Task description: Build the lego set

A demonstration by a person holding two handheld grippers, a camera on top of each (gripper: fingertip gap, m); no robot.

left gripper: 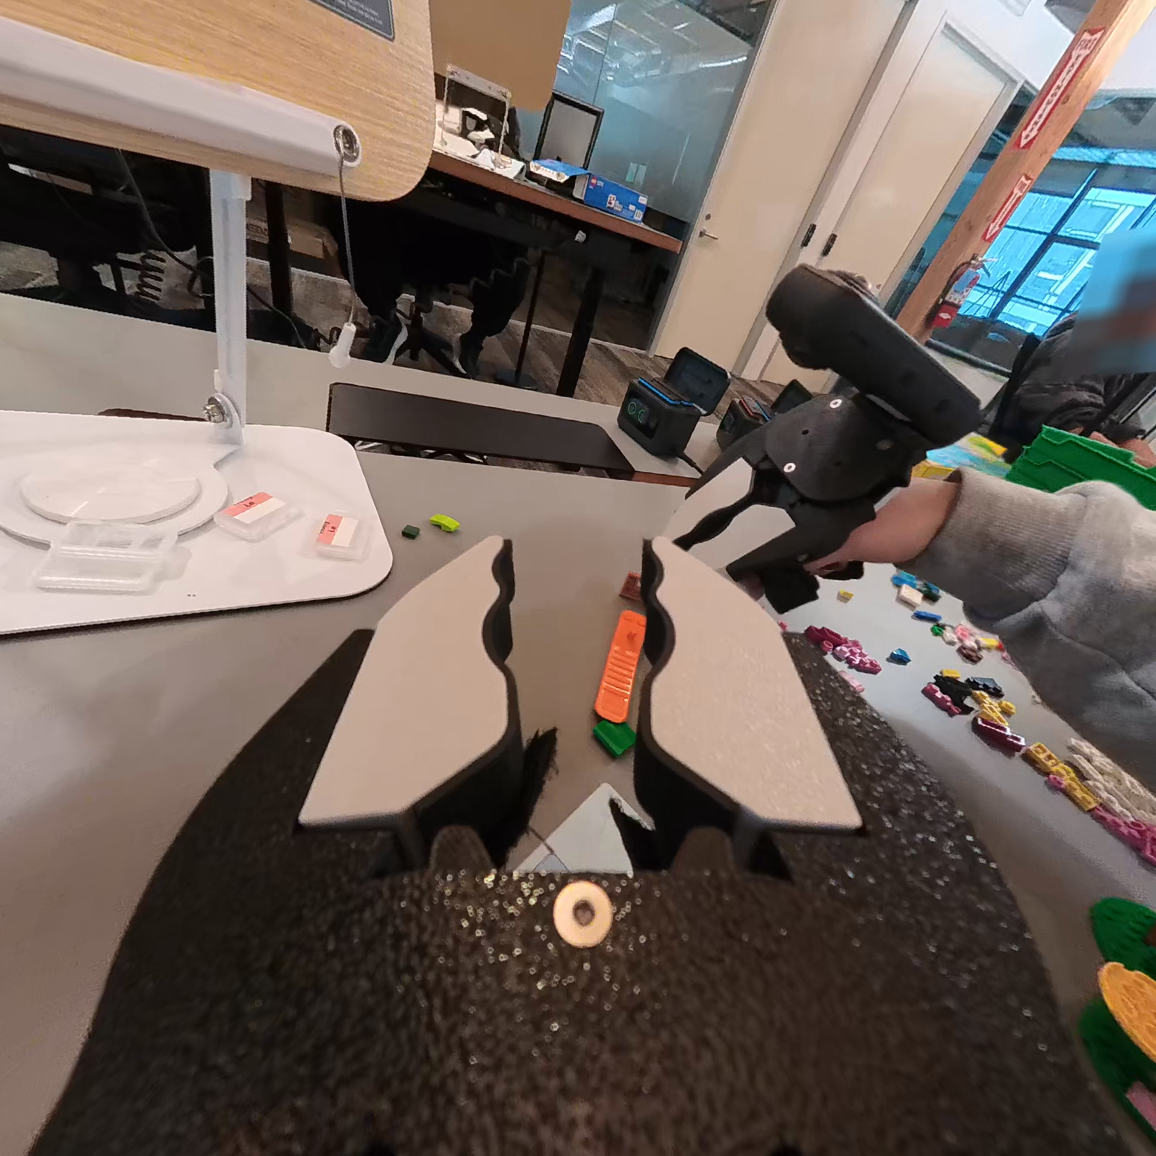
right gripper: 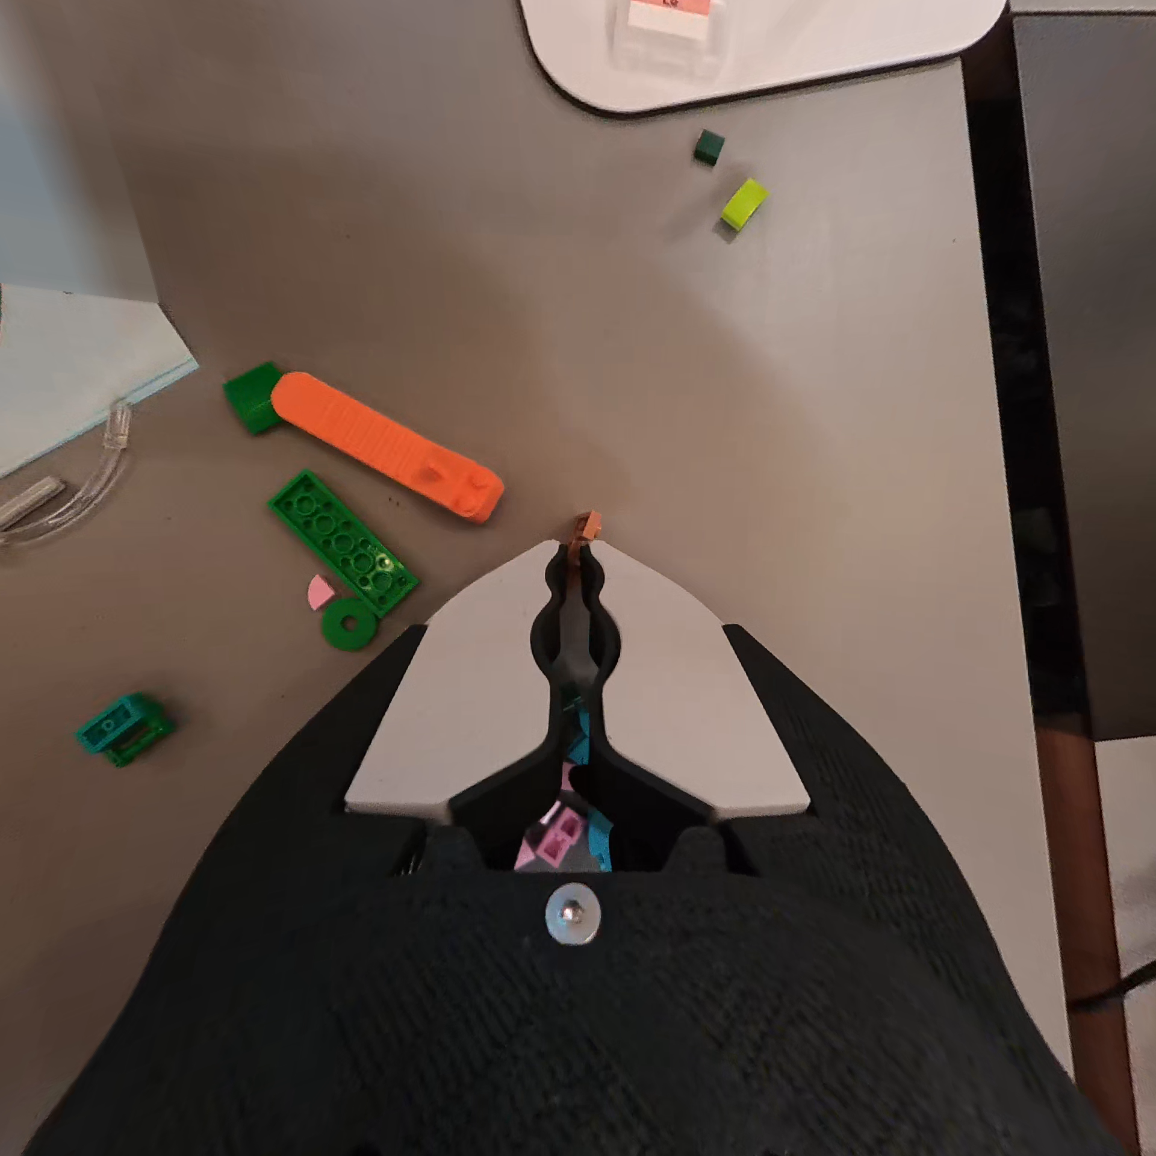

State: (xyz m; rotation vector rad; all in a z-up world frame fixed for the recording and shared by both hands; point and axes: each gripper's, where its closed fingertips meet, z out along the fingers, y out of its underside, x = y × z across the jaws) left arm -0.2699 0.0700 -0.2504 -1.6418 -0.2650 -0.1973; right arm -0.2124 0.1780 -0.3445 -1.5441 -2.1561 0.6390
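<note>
Two grippers: my right gripper pinches one small brown brick, half hidden; left gripper gapes narrowly over one orange tool.

Office: desks, glass partitions

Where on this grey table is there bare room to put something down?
The widest bare patch lies between the white board, the two small green bricks and the orange bar. It is crowded beside the green plate and ring, and among the scattered bricks on the far right.
</note>
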